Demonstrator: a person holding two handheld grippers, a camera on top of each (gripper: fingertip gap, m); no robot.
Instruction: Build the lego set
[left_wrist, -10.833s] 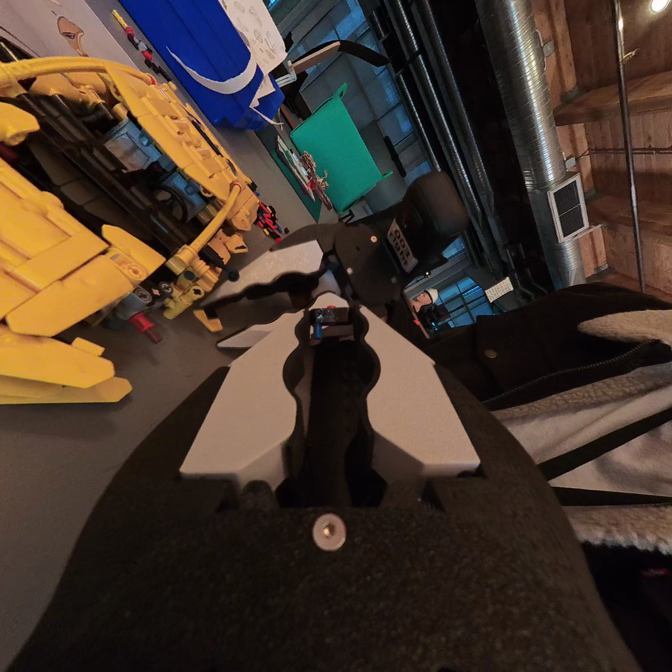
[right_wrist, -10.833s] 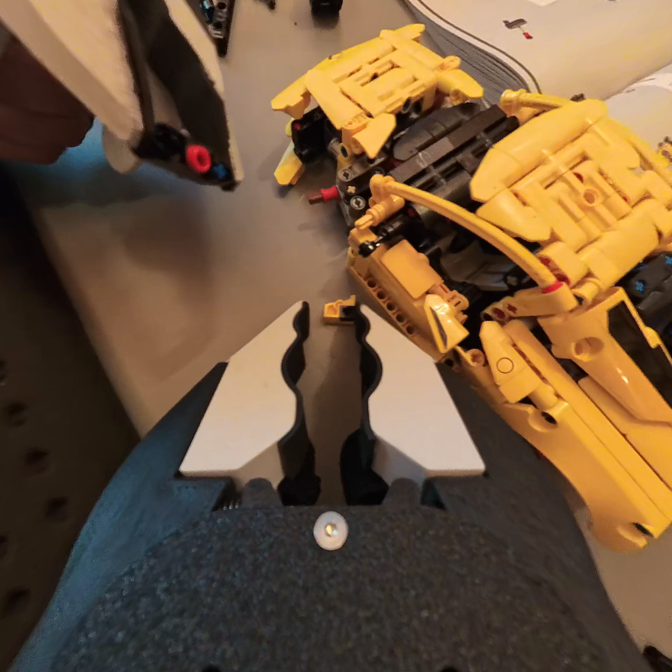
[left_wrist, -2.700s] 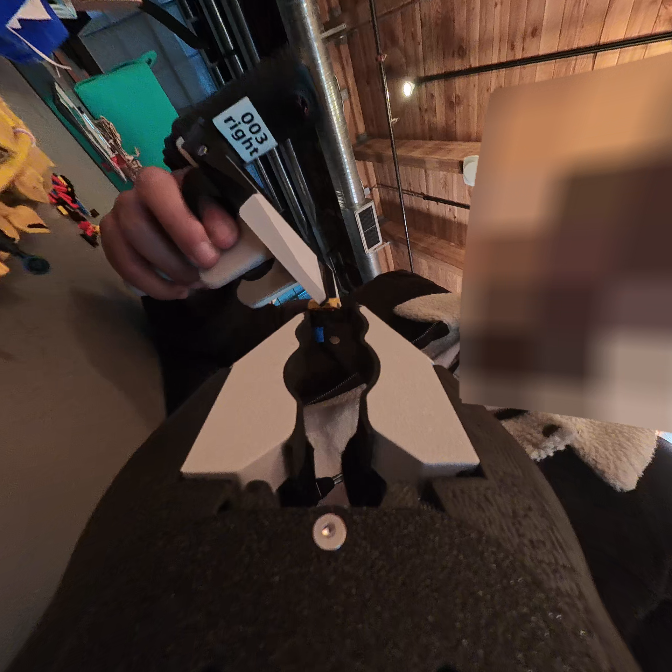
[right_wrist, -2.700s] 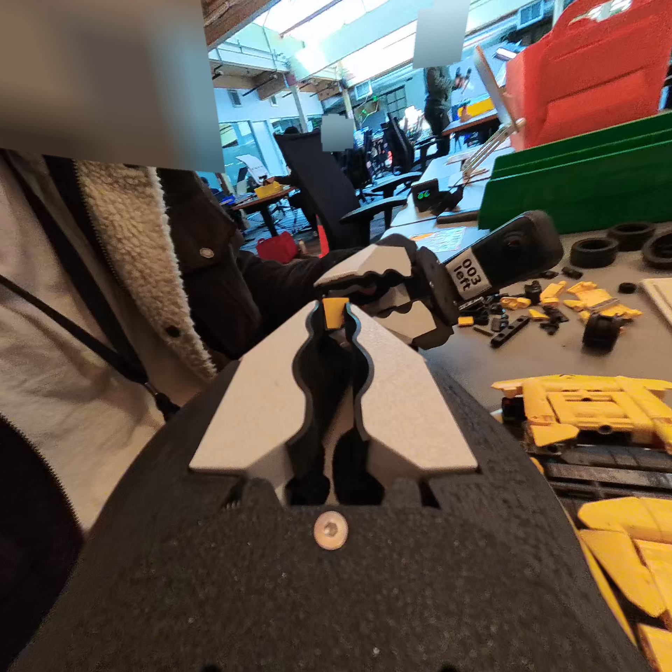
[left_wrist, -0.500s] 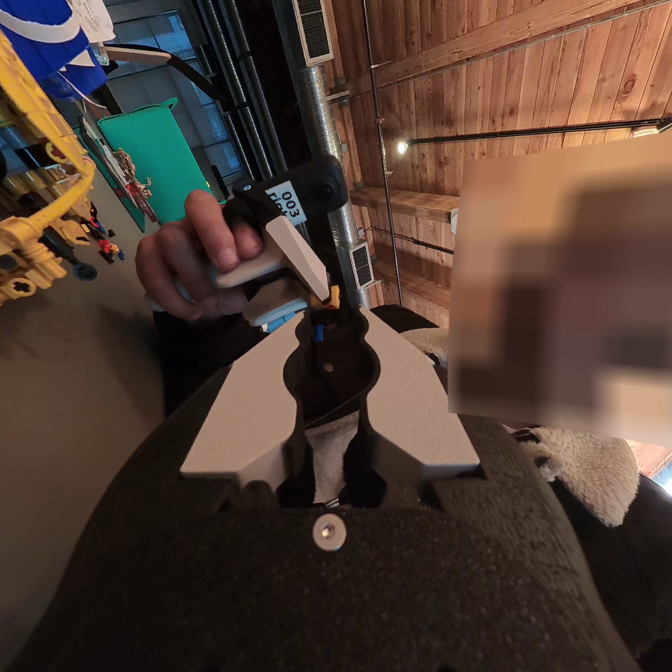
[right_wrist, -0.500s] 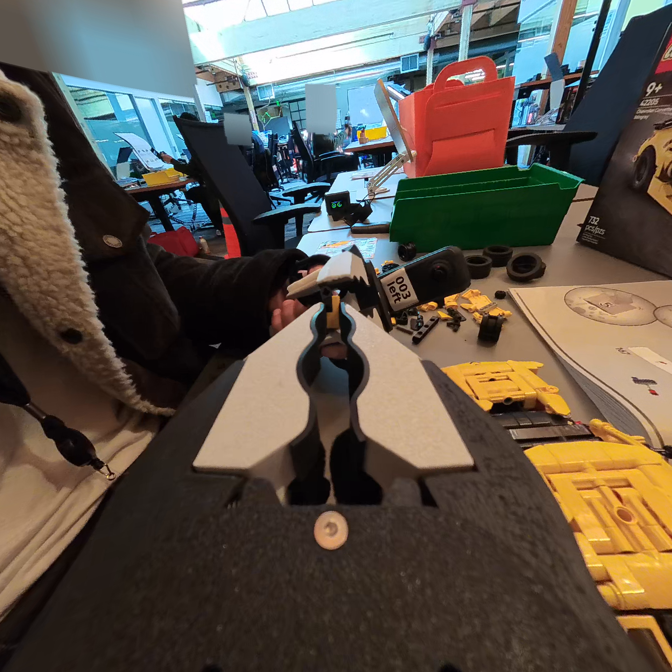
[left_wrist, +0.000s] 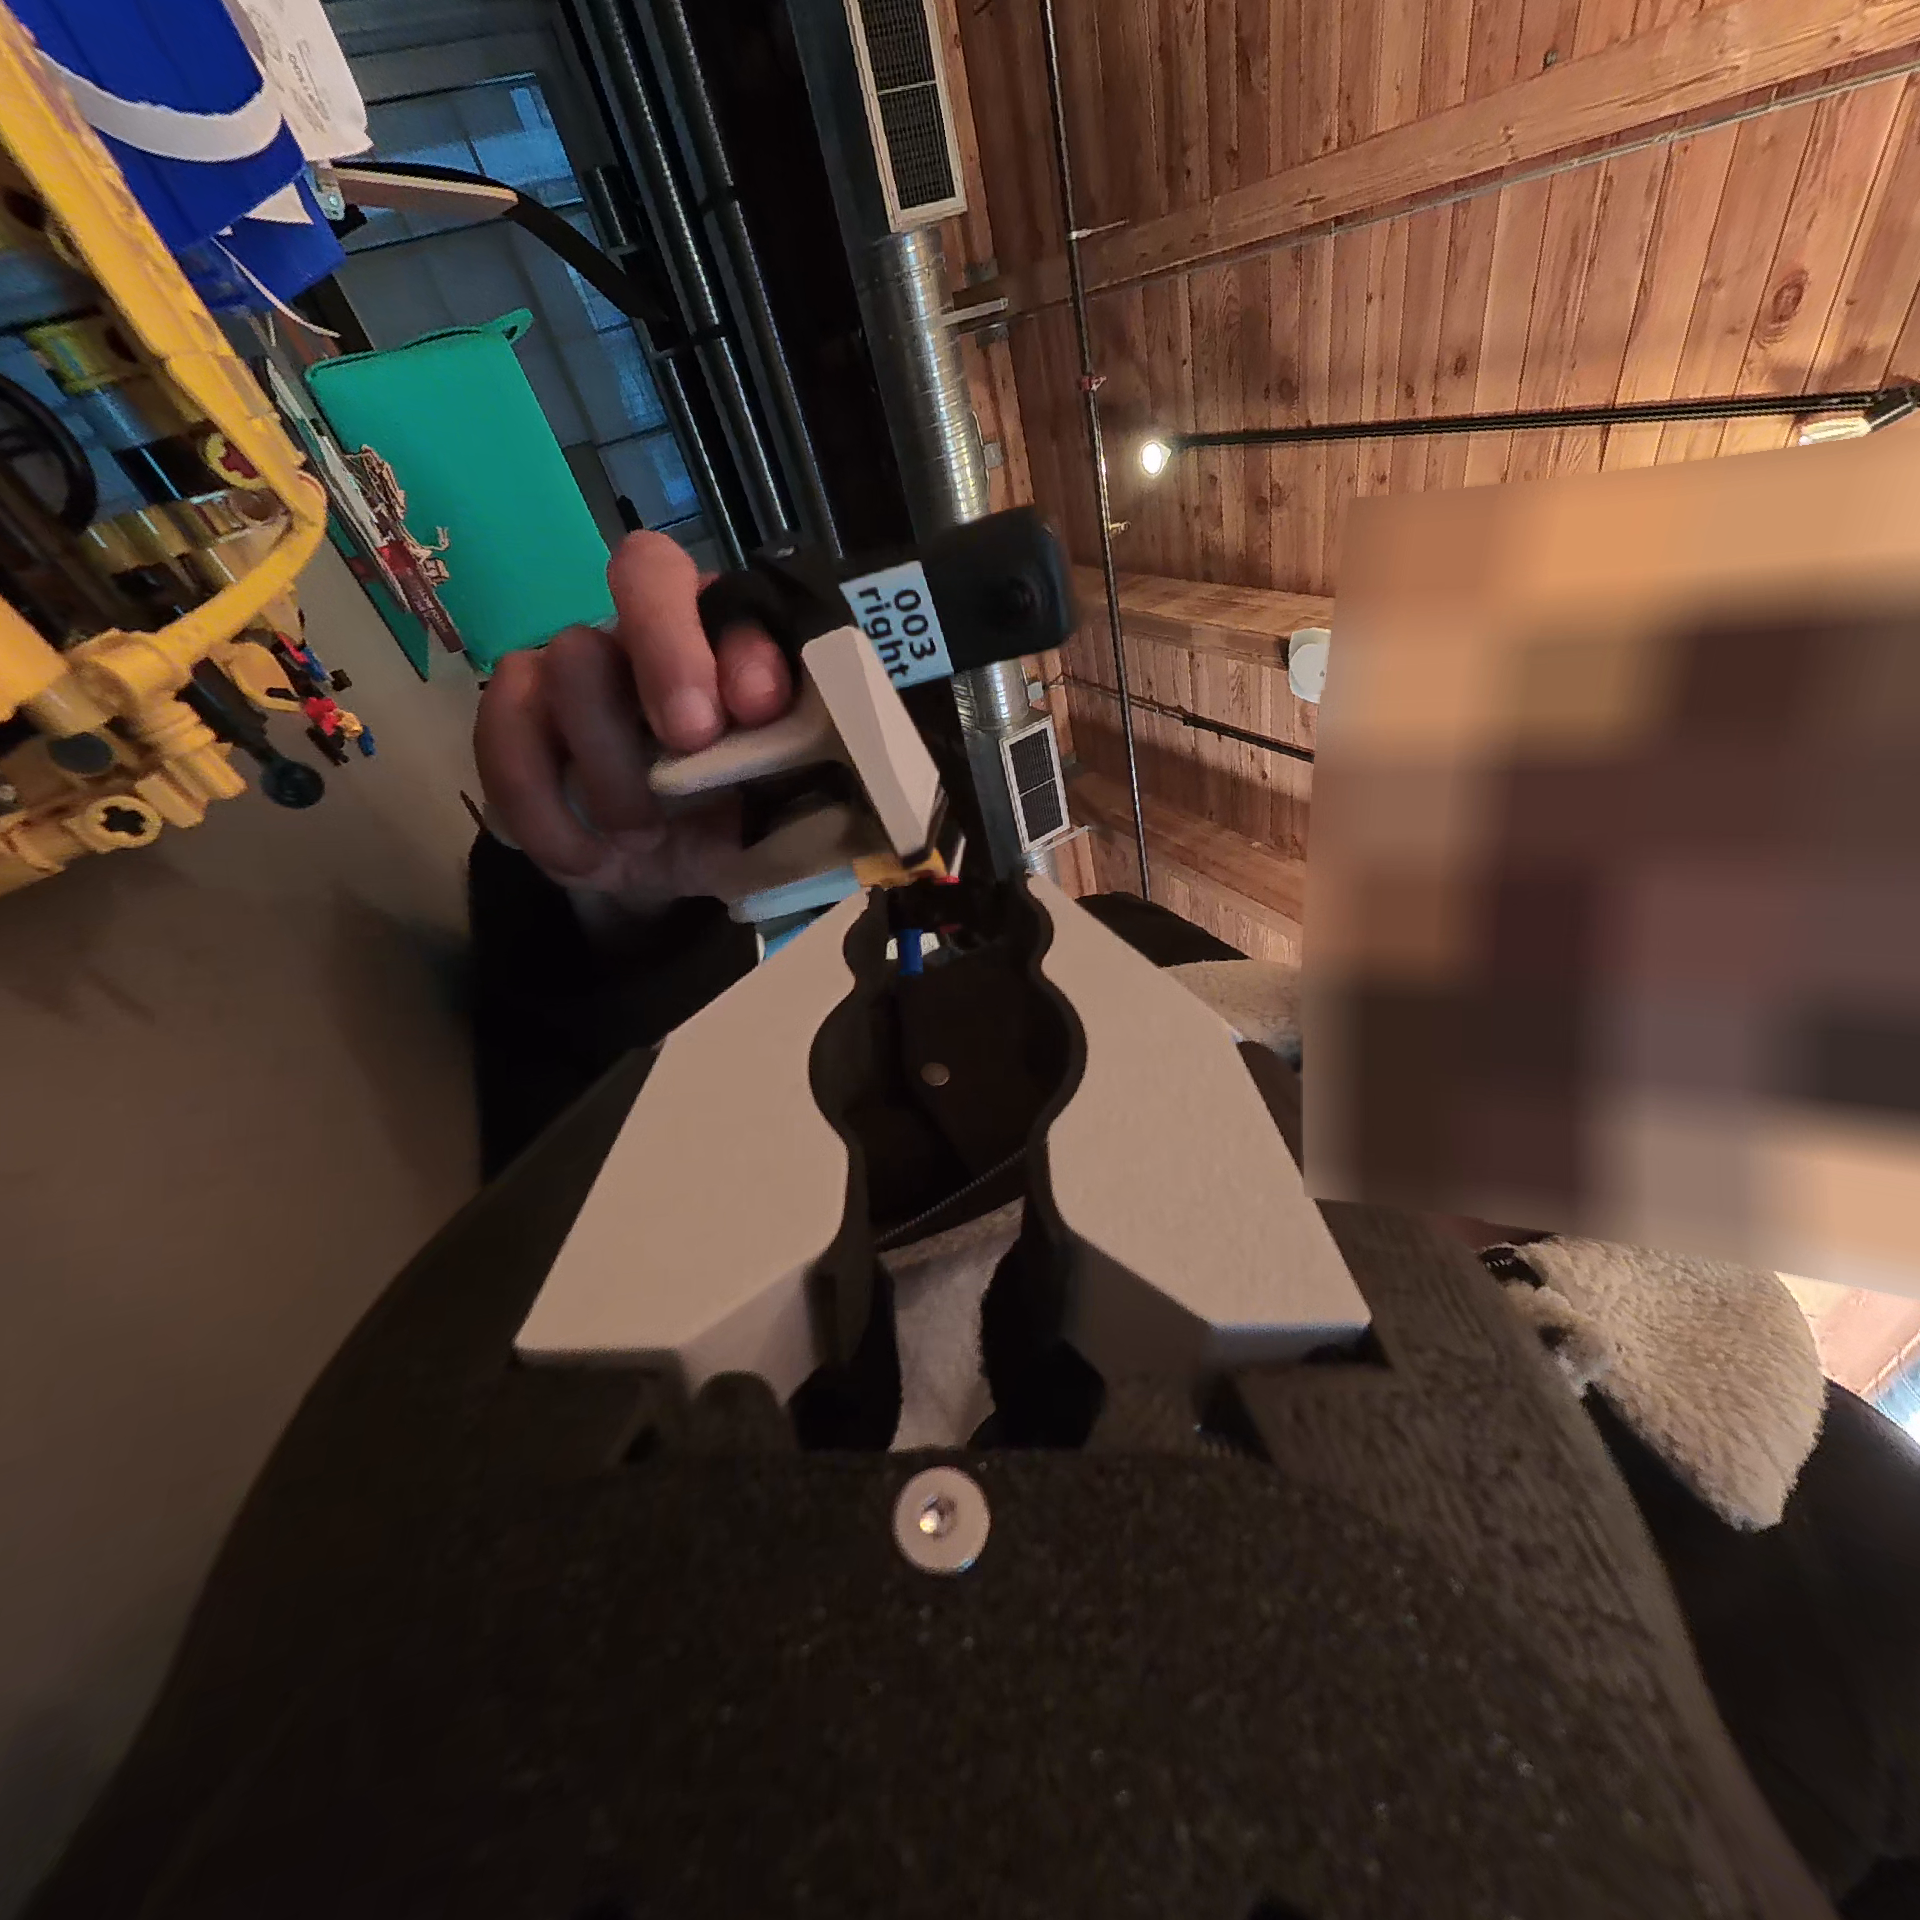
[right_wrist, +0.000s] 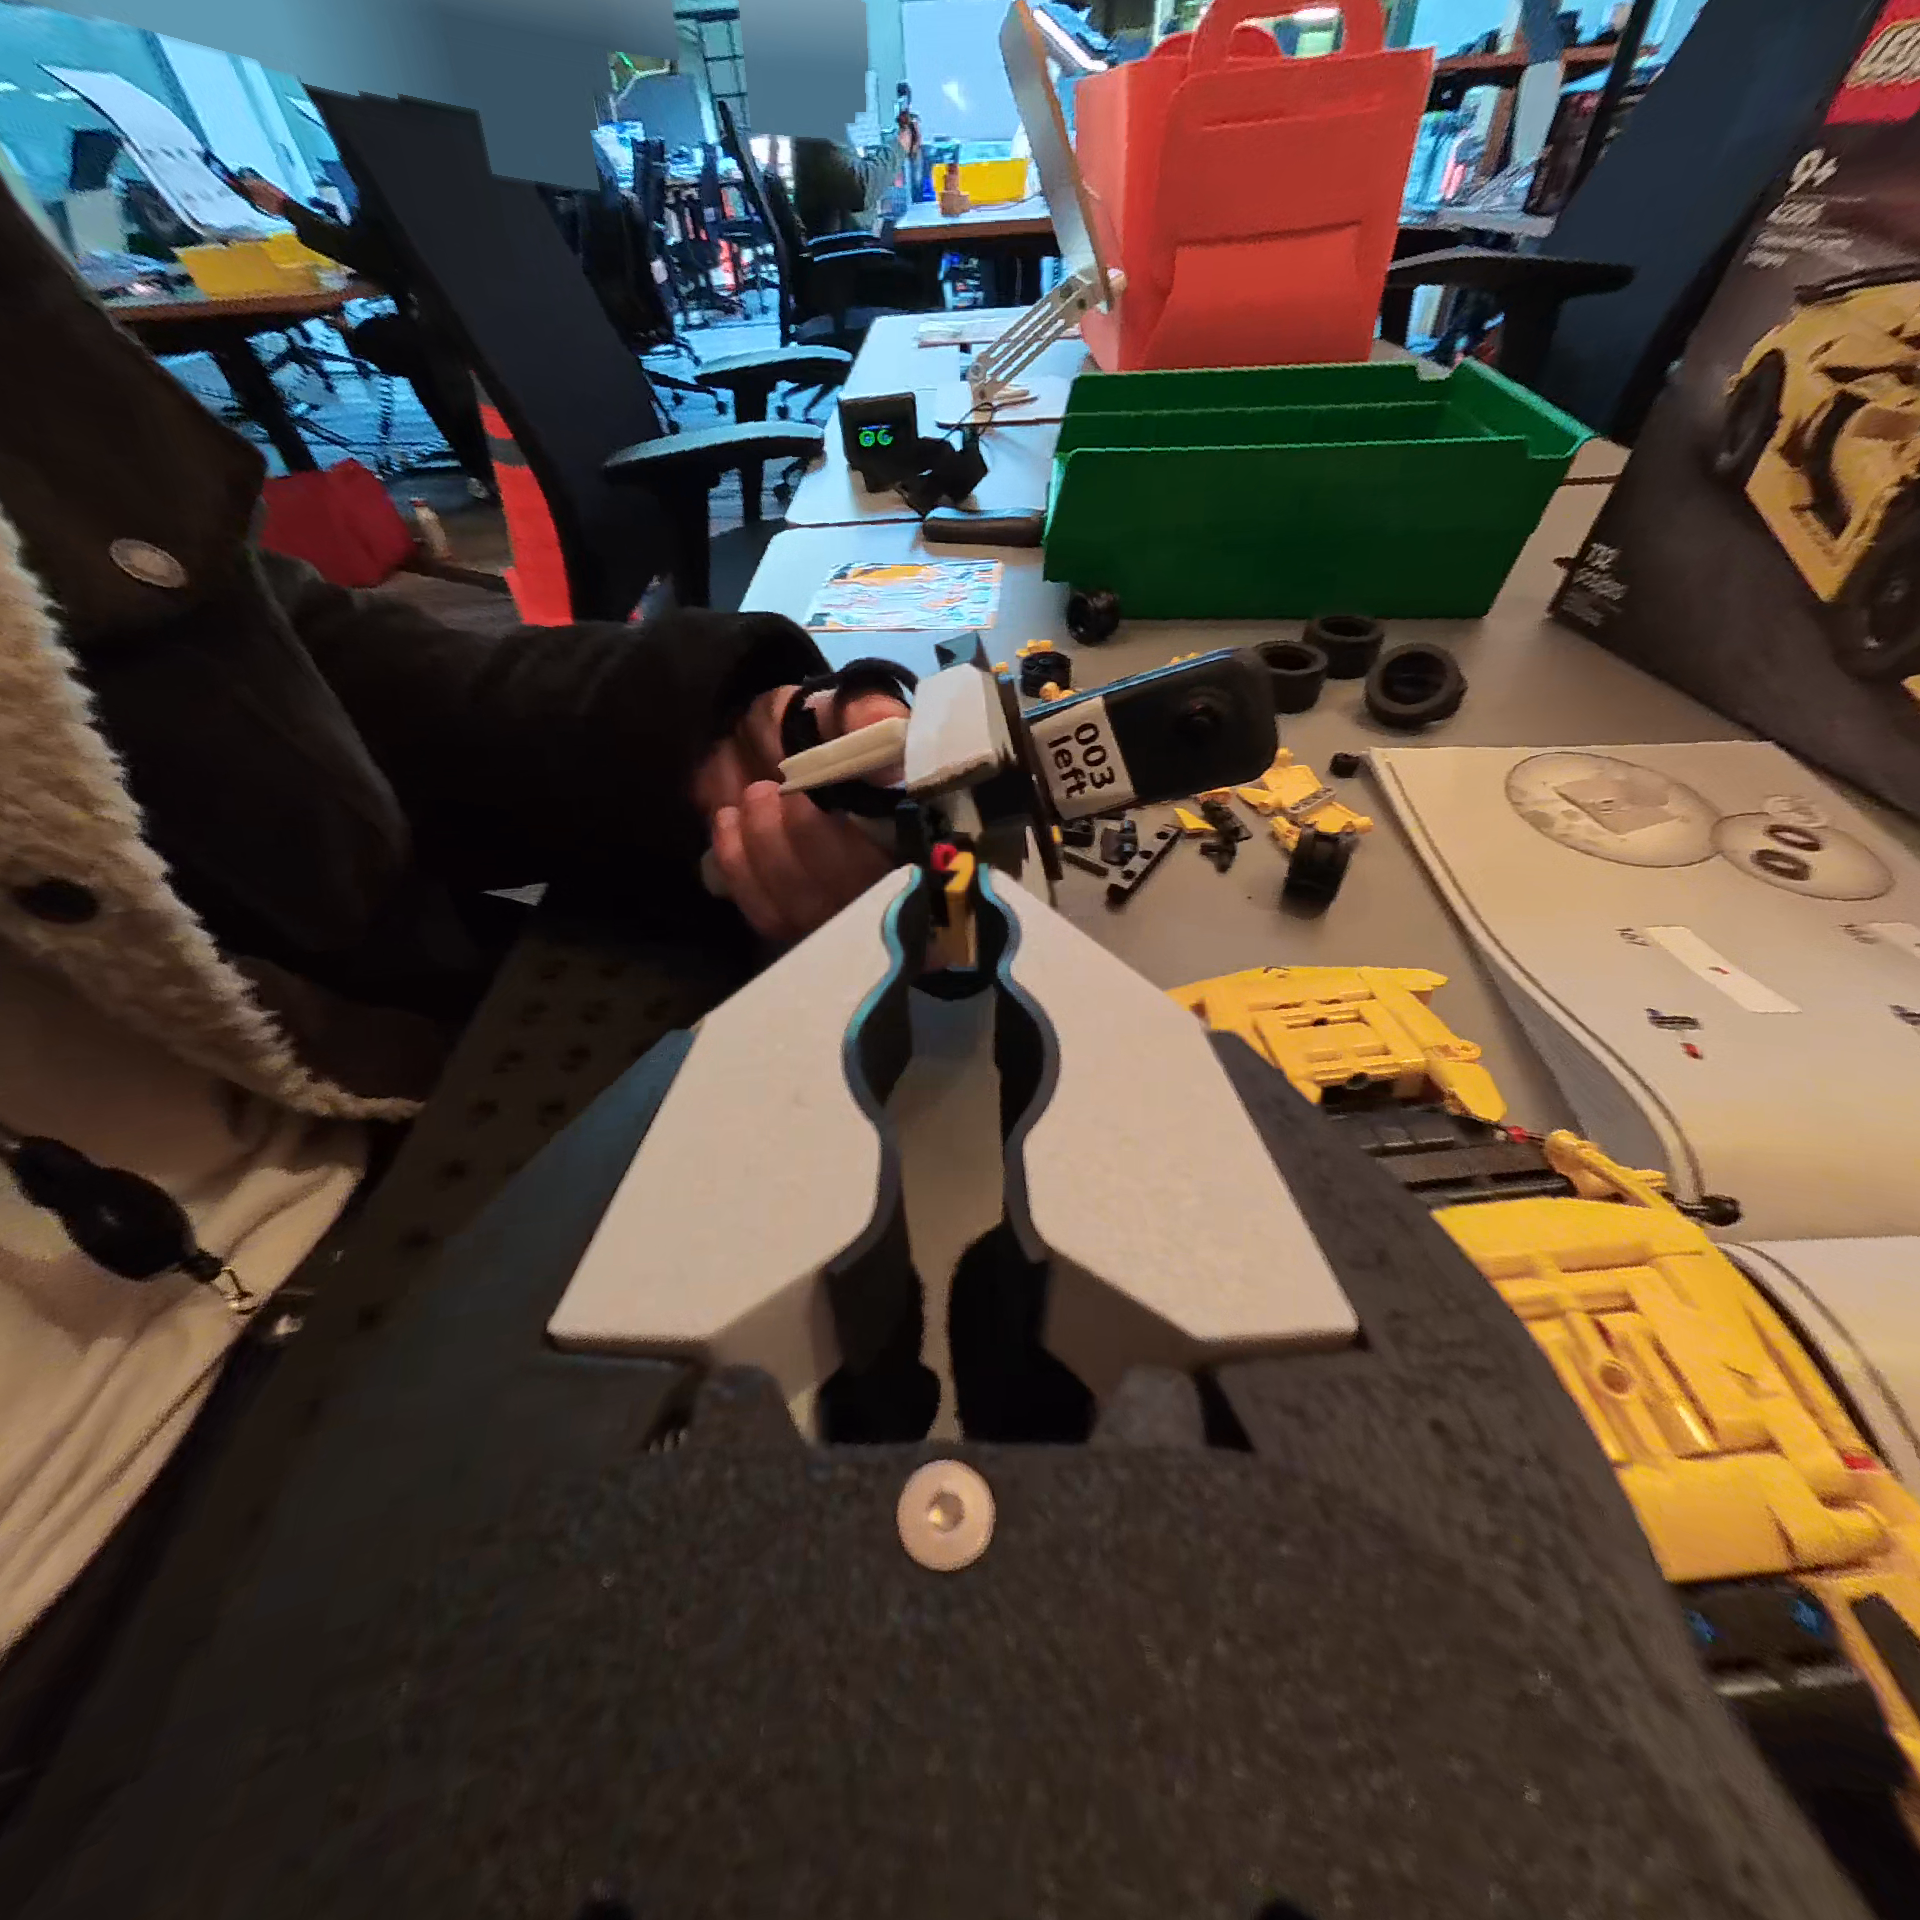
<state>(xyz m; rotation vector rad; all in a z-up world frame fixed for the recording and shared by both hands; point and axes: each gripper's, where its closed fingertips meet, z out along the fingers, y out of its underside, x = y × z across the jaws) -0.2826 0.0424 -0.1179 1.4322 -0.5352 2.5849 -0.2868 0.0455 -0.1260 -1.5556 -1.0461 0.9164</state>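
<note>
Both grippers are raised off the table with their tips together. My left gripper (left_wrist: 940, 906) is shut on a small black piece with a blue pin (left_wrist: 911, 948). My right gripper (right_wrist: 948, 883) is shut on a small yellow piece (right_wrist: 958, 920) with a red pin at its top. In the left wrist view the right gripper (left_wrist: 902, 854) presses its yellow piece (left_wrist: 896, 864) against the black piece. In the right wrist view the left gripper (right_wrist: 914, 821) comes in from above. The yellow car model (right_wrist: 1579, 1351) lies on the table at the right, and also shows in the left wrist view (left_wrist: 114, 665).
Loose yellow and black pieces (right_wrist: 1257, 821) and black tyres (right_wrist: 1408, 686) lie on the grey table (right_wrist: 1195, 935). Behind stand a green bin (right_wrist: 1299, 520), an orange bag (right_wrist: 1247, 208), the set's box (right_wrist: 1818, 436) and an open booklet (right_wrist: 1662, 935). The person's jacket (right_wrist: 260, 727) fills the left. The grippers are tip to tip, or close to it.
Since 10.8 s ago my right gripper has shut on the yellow piece from the table and lifted it to the left gripper's piece. In the last half second the two tips have drawn closer.
</note>
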